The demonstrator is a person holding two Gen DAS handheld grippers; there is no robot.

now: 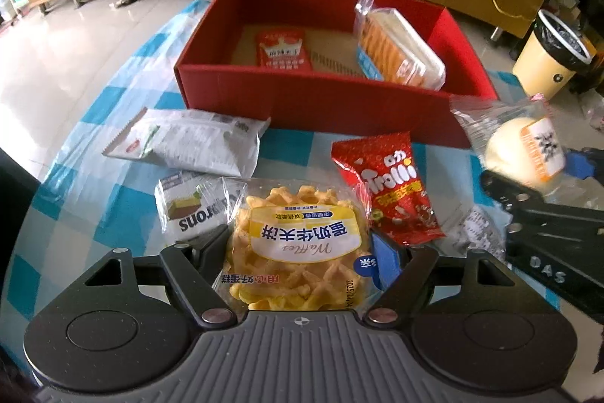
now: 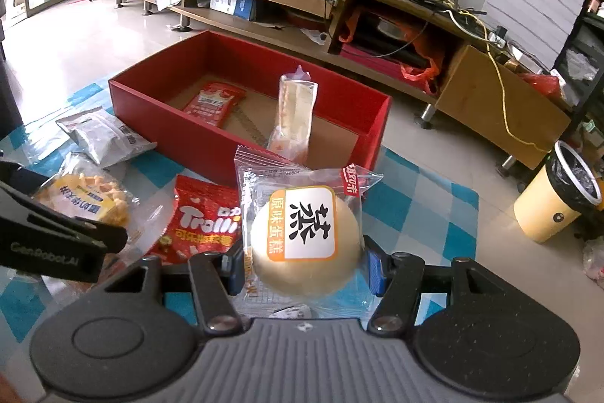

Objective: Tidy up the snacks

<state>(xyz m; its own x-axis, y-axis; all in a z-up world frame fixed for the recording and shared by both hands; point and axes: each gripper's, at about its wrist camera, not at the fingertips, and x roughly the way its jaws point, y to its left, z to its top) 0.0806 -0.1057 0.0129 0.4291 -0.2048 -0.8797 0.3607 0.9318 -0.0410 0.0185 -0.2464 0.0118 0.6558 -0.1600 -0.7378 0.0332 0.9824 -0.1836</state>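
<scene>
Our left gripper point(image 1: 300, 252) clamps the waffle pack point(image 1: 298, 248) lying on the checked tablecloth point(image 1: 113, 199), beside the red Trolli bag point(image 1: 392, 191). Our right gripper point(image 2: 304, 263) grips the steamed cake pack point(image 2: 305, 233), lifted in front of the red box point(image 2: 211, 142), which holds a red sachet point(image 2: 215, 102) and a biscuit pack point(image 2: 294, 116).
</scene>
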